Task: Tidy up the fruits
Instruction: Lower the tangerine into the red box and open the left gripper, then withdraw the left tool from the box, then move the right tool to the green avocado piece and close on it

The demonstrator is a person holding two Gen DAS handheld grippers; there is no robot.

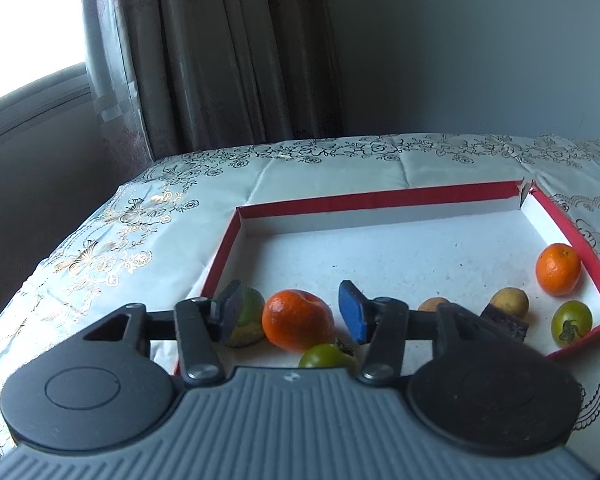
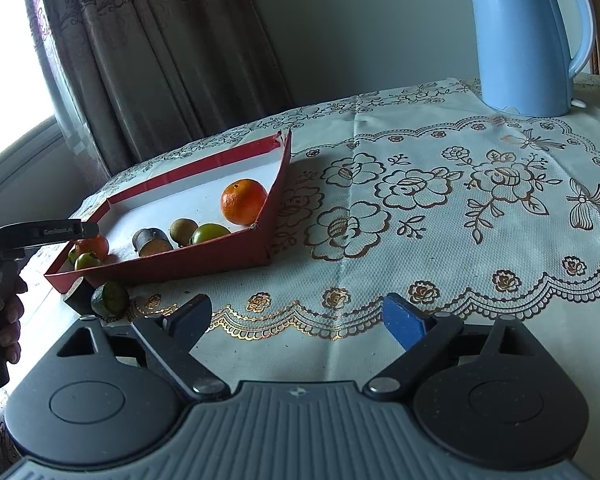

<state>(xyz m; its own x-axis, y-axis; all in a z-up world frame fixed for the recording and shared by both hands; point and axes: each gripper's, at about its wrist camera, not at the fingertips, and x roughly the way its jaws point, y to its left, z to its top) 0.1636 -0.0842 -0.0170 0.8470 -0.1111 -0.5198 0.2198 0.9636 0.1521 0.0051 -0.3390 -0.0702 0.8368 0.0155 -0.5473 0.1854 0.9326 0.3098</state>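
Mei: Closest to the left camera is the left gripper [image 1: 290, 300] itself. What stands between its fingers?

Tom: An orange mandarin [image 1: 296, 320] lies between them, on the white floor of the red-rimmed box [image 1: 379, 196], at the near left corner. The fingers are released. The blue pad on the right stands apart from the peel, and the dark pad on the left does not press it either.

Mei: And around this mandarin?

Tom: A green-yellow fruit [image 1: 252, 312] is just behind the left pad. A small green fruit with a dry calyx [image 1: 327, 356] is on the near side, touching or almost touching the mandarin.

Mei: What else is in the box?

Tom: At the right side there is a second mandarin [image 1: 558, 269] near the wall and another green fruit [image 1: 571, 322] in the near right corner. Beside them are two small yellowish fruits [image 1: 509, 302] and a dark brown piece [image 1: 505, 324].

Mei: How is the right gripper [image 2: 298, 312]?

Tom: Its fingers are spread wide and grasp nothing. It is over the flowered tablecloth [image 2: 419, 240], to the right of the box.

Mei: Is any fruit outside?

Tom: Yes, one green fruit [image 2: 110, 300] lies on the cloth just beside the near wall of the box, next to a dark object [image 2: 78, 296]. A blue kettle [image 2: 527, 36] stands at the far right.
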